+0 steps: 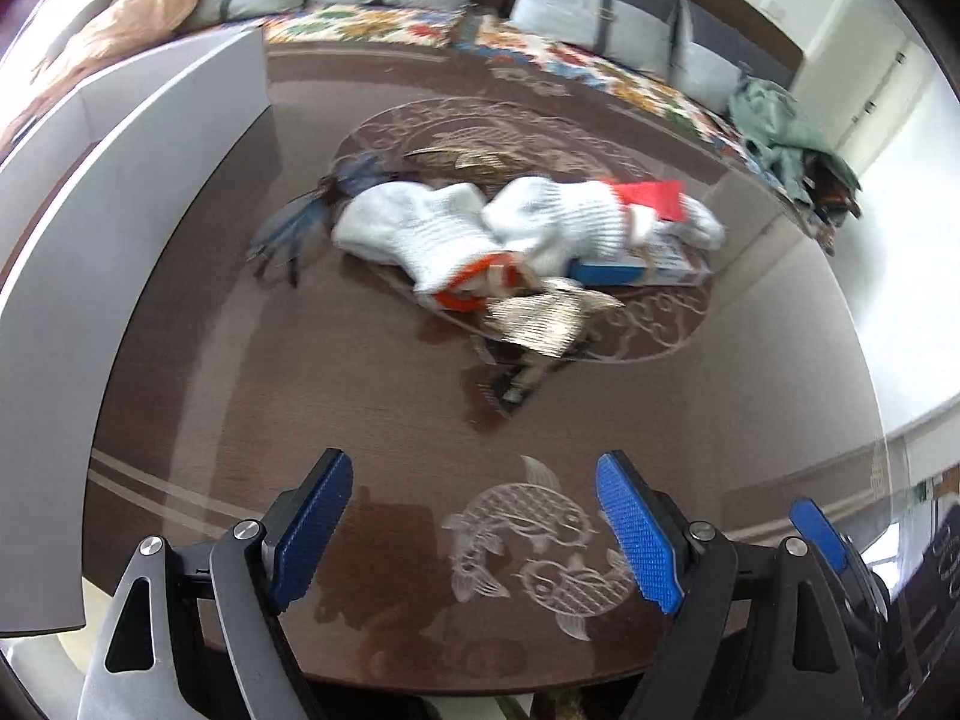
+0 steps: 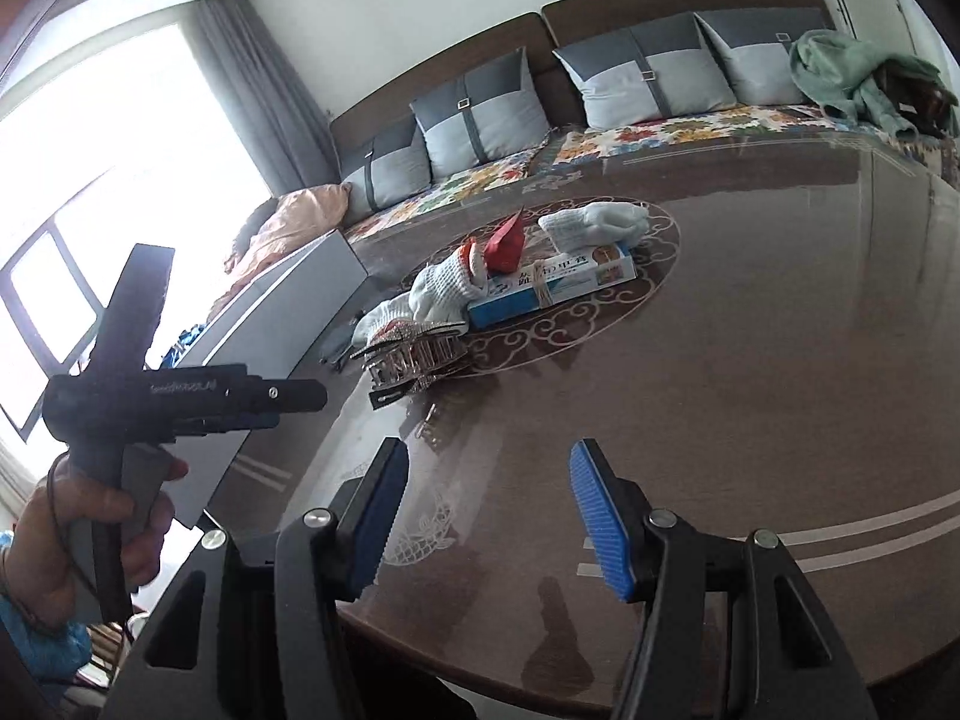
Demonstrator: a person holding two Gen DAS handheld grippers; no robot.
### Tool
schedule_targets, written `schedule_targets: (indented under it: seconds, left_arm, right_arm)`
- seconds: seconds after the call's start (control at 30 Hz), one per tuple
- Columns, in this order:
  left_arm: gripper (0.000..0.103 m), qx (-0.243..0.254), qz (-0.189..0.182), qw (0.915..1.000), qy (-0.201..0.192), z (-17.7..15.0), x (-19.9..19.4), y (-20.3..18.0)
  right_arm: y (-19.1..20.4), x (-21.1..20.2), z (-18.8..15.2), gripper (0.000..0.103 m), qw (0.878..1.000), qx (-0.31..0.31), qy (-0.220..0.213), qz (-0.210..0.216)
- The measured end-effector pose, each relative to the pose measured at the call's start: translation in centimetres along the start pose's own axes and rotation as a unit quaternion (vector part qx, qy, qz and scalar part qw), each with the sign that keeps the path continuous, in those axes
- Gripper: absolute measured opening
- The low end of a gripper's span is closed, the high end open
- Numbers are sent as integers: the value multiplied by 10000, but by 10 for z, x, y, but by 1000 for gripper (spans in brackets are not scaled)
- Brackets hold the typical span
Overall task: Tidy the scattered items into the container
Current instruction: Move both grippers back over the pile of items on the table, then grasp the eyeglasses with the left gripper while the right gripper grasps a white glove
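Left gripper [image 1: 474, 525] low over the near table edge, jaws wide apart, nothing between the blue pads; etched fish motif [image 1: 528, 546] on the glass directly under the gap. Right gripper [image 2: 486, 516] likewise spread and empty, above the brown glass-topped table [image 2: 780, 360]; in the right wrist view the person's left hand [image 2: 90, 522] grips the handle of the other tool at far left.

Just past the grippers, a small dark clip-like object [image 1: 510, 390] lies on the glass; detail too blurred to name. Beyond it, a glittery gold hair clip [image 2: 408, 354] sits at the rim of the table's central oval pattern; touching it, a heap of white knit gloves with orange cuffs [image 2: 444, 288], draped partly over a blue and white flat box [image 2: 558, 288]; a red folded paper piece [image 2: 507, 246] stands on top of the heap; a bluish feathery item [image 1: 300, 228] lies left of the gloves.

Grey open container [image 2: 288, 312] stands at the table's left edge, well apart from the pile; its inside not visible.

Farthest: sofa with grey cushions [image 2: 480, 114] and a floral cover; green cloth [image 2: 852, 72] bundled at the right end.
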State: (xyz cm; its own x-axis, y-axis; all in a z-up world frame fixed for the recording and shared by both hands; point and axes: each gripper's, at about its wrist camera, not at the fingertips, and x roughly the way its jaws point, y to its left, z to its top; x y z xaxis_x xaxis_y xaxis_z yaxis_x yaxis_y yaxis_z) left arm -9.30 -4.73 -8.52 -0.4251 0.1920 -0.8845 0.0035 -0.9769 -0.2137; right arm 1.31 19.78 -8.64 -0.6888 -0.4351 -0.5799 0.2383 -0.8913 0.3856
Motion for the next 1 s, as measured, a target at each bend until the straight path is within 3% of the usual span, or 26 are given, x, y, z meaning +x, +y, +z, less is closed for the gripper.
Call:
schedule_targets:
  seconds: [0.13, 0.27, 0.53, 0.7, 0.9, 1.0]
  left_arm:
    - [83, -187, -102, 9998, 43, 20, 7, 23]
    - [83, 154, -106, 9998, 41, 69, 8, 33]
    - [83, 1042, 177, 9922, 657, 155, 45, 37]
    - [83, 1037, 293, 9883, 1082, 185, 80, 48]
    - [74, 1164, 529, 9842, 1225, 190, 102, 52]
    - [55, 1022, 425, 9849, 1333, 192, 107, 56]
  right_arm:
    - [-8, 1, -1, 58, 10000, 71, 59, 33]
    - [-18, 2, -1, 58, 9994, 341, 68, 39]
    - [-2, 25, -2, 58, 9994, 125, 324, 82]
    - [5, 35, -7, 58, 9988, 9, 493, 35]
    - [9, 41, -10, 58, 9982, -69, 589, 36]
    - [10, 43, -11, 58, 9979, -101, 640, 27]
